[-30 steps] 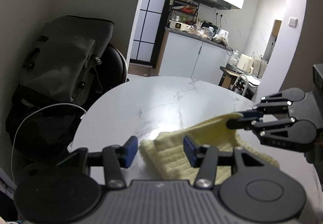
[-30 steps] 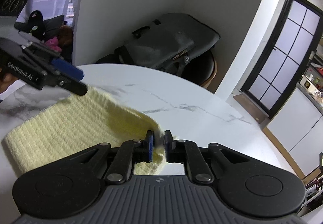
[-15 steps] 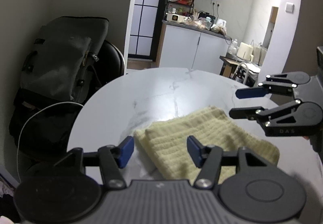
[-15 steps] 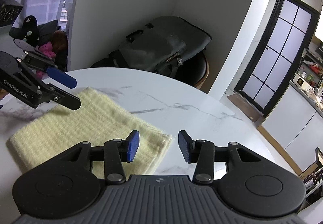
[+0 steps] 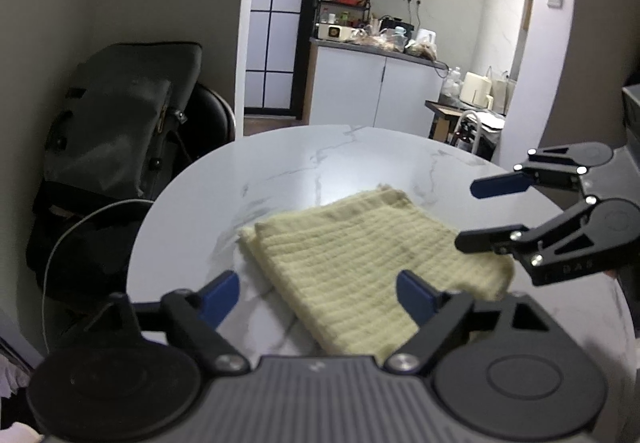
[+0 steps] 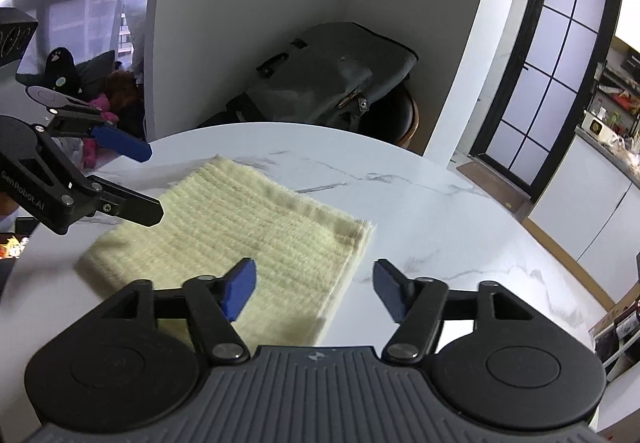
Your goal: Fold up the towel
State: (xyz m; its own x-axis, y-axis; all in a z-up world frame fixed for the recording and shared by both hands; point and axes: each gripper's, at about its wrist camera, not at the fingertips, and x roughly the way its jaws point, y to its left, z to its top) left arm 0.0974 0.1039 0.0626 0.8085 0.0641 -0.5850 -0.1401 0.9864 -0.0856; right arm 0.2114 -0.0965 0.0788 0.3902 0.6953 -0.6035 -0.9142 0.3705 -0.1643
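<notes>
A pale yellow waffle towel point(image 5: 360, 255) lies folded flat on the round white marble table point(image 5: 320, 163). It also shows in the right wrist view point(image 6: 240, 227). My left gripper point(image 5: 316, 295) is open and empty, raised above the towel's near edge. My right gripper point(image 6: 314, 287) is open and empty, raised above the towel's other side. Each gripper shows in the other's view: the right one point(image 5: 476, 215) at the right, the left one point(image 6: 148, 183) at the left, both with jaws apart and above the towel.
A grey bag point(image 5: 116, 131) sits on a dark chair point(image 5: 212, 115) beyond the table's far edge, with a white cable point(image 5: 64, 243) hanging by it. A kitchen counter point(image 5: 376, 55) and a glass door point(image 6: 560, 83) stand further back.
A second ago my right gripper was shut on the towel's corner. It has let go and opened. Both grippers have pulled up and back, and the towel now lies flat.
</notes>
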